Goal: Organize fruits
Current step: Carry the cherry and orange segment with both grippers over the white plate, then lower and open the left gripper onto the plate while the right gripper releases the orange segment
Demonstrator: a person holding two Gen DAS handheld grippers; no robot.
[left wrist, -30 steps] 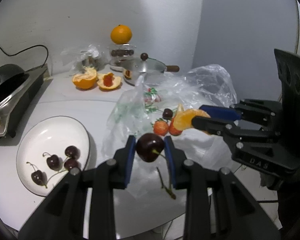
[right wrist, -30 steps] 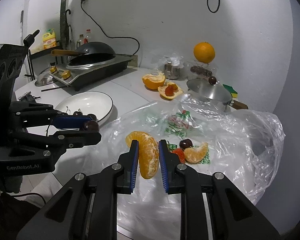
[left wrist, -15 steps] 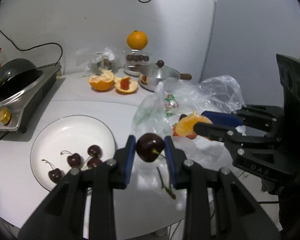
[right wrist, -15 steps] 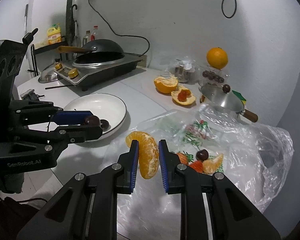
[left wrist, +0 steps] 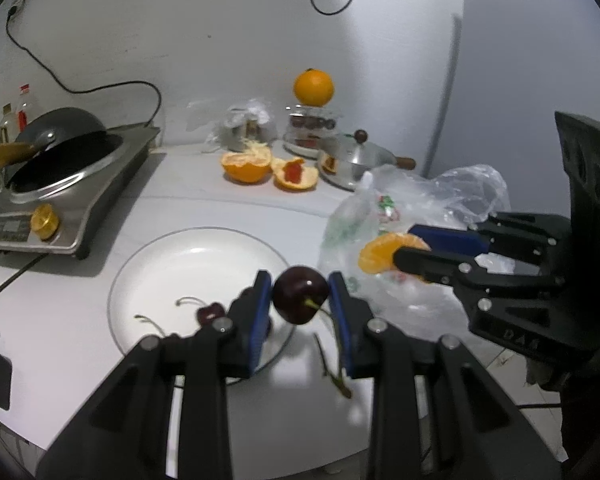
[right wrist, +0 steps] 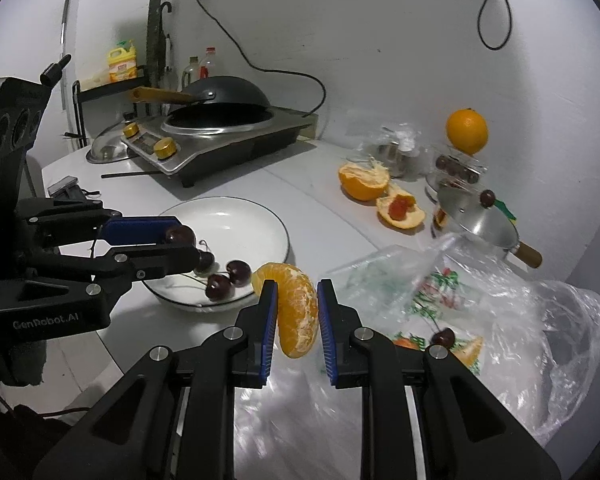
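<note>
White surface (left wrist: 80, 304), round-edged, carrying a clear plastic bag (right wrist: 520, 320) with a loose cherry inside and a white plate (right wrist: 260, 232) holding three cherries (right wrist: 228, 278). Above the bag's near edge, right gripper (right wrist: 298, 312) clamped on an orange segment (right wrist: 298, 308). Over the plate's rim, left gripper (left wrist: 300, 300) clenched around a dark cherry (left wrist: 300, 298).

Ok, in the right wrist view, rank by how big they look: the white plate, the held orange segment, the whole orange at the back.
1. white plate
2. orange segment, though nearness to the camera inflates it
3. whole orange
</note>
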